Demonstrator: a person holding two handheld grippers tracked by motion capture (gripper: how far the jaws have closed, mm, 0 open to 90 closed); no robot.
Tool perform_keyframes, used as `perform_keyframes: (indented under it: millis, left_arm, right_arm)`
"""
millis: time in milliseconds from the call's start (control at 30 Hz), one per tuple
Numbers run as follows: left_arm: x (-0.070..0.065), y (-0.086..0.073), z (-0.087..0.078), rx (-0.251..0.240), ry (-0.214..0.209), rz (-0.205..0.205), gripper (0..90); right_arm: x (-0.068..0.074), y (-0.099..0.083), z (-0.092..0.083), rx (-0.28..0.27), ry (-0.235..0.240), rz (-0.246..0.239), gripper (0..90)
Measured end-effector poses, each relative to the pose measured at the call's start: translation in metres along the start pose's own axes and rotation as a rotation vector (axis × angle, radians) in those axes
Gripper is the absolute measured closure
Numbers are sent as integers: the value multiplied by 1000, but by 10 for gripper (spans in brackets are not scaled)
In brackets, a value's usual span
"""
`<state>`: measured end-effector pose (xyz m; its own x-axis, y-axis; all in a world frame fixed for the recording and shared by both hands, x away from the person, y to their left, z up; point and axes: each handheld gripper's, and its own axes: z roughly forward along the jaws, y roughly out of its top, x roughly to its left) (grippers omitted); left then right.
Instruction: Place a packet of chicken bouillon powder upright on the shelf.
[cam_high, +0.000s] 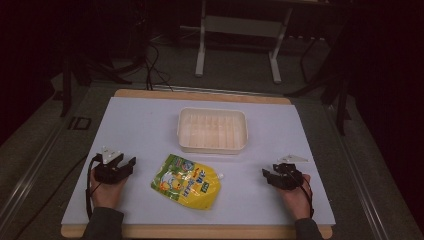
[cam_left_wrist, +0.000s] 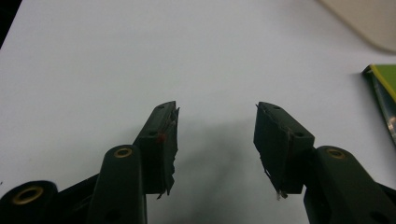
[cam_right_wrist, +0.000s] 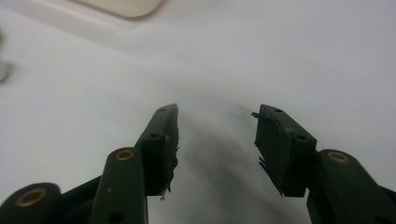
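Note:
A yellow and green printed pouch (cam_high: 186, 181) with a small white spout lies flat on the white table top, near the front centre. Behind it stands a shallow cream plastic tray (cam_high: 212, 130) with nothing in it. My left gripper (cam_high: 125, 162) rests on the table left of the pouch, open, with only bare table between its jaws (cam_left_wrist: 216, 123). The pouch's green edge (cam_left_wrist: 384, 93) shows at the right of the left gripper view. My right gripper (cam_high: 269, 176) rests right of the pouch, also open with nothing between its jaws (cam_right_wrist: 217, 121). The tray's corner (cam_right_wrist: 126, 5) shows in the right gripper view.
The white table top (cam_high: 150, 125) has a wooden rim along front and back. Beyond it, on the dark floor, stand a white metal frame (cam_high: 240, 35) and dark stand legs with cables (cam_high: 150, 60).

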<state>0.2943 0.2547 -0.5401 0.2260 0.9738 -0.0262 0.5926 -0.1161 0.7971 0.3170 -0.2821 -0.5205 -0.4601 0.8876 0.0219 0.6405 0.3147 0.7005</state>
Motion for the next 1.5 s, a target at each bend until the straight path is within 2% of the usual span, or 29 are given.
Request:
perform_keyframes:
  millis: [33, 100, 200, 500, 567, 700, 800, 900, 967, 1100, 1233, 1467, 1500]
  left_arm:
    - [0, 0, 0, 0, 2, 0, 494]
    - [0, 0, 0, 2, 2, -1, 492]
    - [-1, 0, -1, -5, 9, 5, 489]
    - [0, -1, -1, -7, 19, -4, 487]
    - [-1, -1, -1, -6, 22, 1, 485]
    - [-1, -1, -1, -3, 25, 11, 479]
    - [-2, -1, -1, -4, 28, 10, 476]
    - [-2, -1, -1, -5, 29, 9, 476]
    - [-3, -1, -1, -3, 31, 12, 472]
    - [-3, -1, 0, -3, 35, 15, 469]
    - [-4, -1, 0, -1, 39, 20, 462]
    - [-5, -1, 0, 4, 47, 33, 459]
    - [-5, -1, 0, 5, 47, 32, 459]
  right_arm:
    - [5, 0, 0, 8, 39, -15, 474]
    - [5, 0, 0, 8, 39, -15, 474]
    - [14, 3, -5, -4, 104, -13, 460]
    - [32, 5, -6, 12, 178, -55, 445]
    - [40, 6, -5, 21, 241, -46, 443]
    - [51, 7, -5, 27, 289, -52, 436]
    - [67, 8, -5, 29, 363, -65, 428]
    - [69, 8, -5, 28, 370, -68, 427]
    - [82, 7, -5, 45, 420, -81, 416]
    - [93, 6, -3, 64, 458, -93, 391]
    - [102, 4, 2, 92, 474, -105, 371]
    - [113, 4, 6, 109, 520, -96, 341]
    - [117, 4, 8, 113, 543, -91, 335]
